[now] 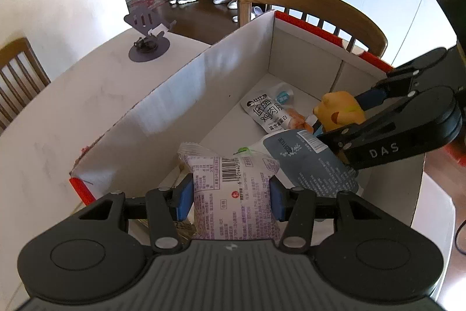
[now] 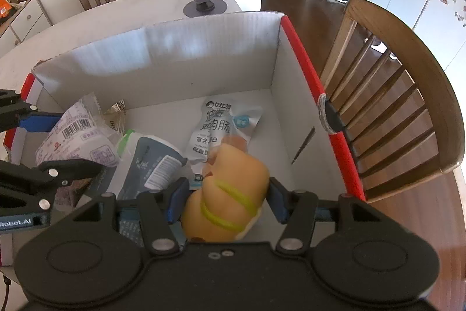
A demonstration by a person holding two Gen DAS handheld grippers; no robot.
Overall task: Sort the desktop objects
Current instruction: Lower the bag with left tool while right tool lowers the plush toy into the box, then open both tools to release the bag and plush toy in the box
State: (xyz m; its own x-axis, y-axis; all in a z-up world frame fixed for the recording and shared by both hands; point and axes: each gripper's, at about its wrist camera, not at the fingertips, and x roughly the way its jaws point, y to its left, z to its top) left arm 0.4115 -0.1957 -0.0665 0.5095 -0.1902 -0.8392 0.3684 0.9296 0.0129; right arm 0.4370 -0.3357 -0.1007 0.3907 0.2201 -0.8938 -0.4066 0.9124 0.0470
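Jaws of the left gripper (image 1: 230,198) clamp a purple snack packet (image 1: 233,194) above the white box (image 1: 174,95); the right gripper (image 2: 222,198) clamps a yellow toy (image 2: 230,188) inside it.

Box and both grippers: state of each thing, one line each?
Cardboard box: open-topped, upright on table.
Left gripper: shut on purple snack packet, over the box.
Right gripper: shut on yellow toy, over the box.
White sausage pouch: flat on box floor.
Grey-blue pouch: lying in box.
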